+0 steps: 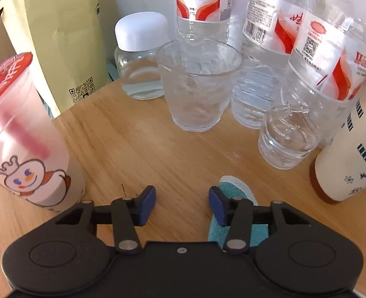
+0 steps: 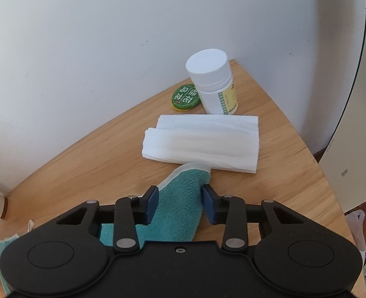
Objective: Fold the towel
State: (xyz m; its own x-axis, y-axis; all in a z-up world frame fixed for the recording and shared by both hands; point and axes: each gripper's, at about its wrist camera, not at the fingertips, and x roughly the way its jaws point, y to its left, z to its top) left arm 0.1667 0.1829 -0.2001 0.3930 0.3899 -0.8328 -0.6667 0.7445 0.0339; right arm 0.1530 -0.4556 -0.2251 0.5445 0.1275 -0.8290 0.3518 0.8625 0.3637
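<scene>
Left wrist view: left gripper (image 1: 182, 204) spread wide over the wooden table (image 1: 123, 134), holding nothing; corner of teal towel (image 1: 228, 191) under the right-hand pad; ribbed glass cup (image 1: 197, 84), clear water bottles (image 1: 264, 57), pink drink cup (image 1: 21, 134) ahead.

Right wrist view: right gripper (image 2: 179, 204) open around the nubby towel (image 2: 180, 206), grip not closed; folded white tissue (image 2: 202, 141), white pill bottle (image 2: 212, 84), green round tin (image 2: 185, 96) beyond.

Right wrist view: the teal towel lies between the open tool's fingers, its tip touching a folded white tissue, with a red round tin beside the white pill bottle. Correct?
Not quite. In the right wrist view the round tin is green, not red. The rest holds: the teal towel lies between the open right tool's fingers, its tip touching the folded white tissue, and the tin sits beside the white pill bottle.
</scene>
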